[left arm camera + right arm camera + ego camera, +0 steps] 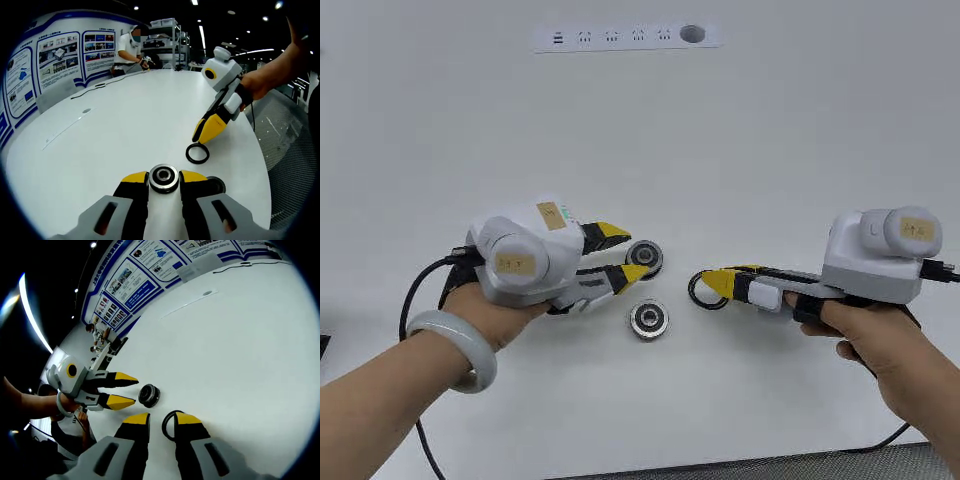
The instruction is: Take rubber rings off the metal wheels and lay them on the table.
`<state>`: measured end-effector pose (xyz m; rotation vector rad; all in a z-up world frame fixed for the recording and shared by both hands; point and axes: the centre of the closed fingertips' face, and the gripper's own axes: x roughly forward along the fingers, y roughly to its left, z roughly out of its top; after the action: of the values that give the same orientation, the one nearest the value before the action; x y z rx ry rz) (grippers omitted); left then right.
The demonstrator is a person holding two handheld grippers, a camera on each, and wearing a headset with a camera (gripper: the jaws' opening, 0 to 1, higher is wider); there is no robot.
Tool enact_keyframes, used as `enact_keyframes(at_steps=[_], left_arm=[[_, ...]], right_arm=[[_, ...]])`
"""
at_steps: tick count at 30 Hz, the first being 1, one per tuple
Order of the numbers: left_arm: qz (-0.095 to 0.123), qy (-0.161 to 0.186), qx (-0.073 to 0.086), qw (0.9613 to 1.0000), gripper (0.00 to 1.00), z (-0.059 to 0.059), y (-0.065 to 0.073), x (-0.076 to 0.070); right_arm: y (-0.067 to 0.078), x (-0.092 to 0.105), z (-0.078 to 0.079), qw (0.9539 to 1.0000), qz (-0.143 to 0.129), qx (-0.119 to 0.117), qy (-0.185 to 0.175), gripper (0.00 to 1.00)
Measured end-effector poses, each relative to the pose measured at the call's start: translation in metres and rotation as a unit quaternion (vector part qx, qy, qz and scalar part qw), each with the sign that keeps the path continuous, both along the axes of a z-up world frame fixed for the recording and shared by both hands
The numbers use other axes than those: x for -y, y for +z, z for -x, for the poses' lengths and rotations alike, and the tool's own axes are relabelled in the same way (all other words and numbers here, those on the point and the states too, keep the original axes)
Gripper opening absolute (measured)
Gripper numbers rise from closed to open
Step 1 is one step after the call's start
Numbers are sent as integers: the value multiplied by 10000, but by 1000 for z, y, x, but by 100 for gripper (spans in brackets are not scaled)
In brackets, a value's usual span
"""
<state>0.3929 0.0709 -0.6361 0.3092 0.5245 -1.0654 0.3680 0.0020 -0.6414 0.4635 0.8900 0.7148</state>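
My left gripper (632,252) is shut on a small metal wheel (645,257), pinched at the sides by its yellow fingertips (134,178); the same wheel (164,178) (148,395) faces the camera in the left gripper view. A second wheel (649,320) with a dark rim lies flat on the white table (740,160) just in front. A loose black rubber ring (704,291) (197,153) (171,421) lies flat on the table. My right gripper (715,283) (162,421) stands open over the ring's rim, and its right finger hides part of the ring.
A white power strip (625,37) lies at the table's far edge. A black cable (412,300) trails from the left gripper toward the near edge (740,465). A person (127,47) stands at the table's far end in the left gripper view.
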Motion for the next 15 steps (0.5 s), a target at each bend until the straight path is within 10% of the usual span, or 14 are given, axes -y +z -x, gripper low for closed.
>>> enact_keyframes(at_steps=[15], left_arm=[[-356, -110, -42, 9993, 15, -5, -14, 7]], right_arm=[[0, -4, -2, 10000, -69, -11, 7, 19]])
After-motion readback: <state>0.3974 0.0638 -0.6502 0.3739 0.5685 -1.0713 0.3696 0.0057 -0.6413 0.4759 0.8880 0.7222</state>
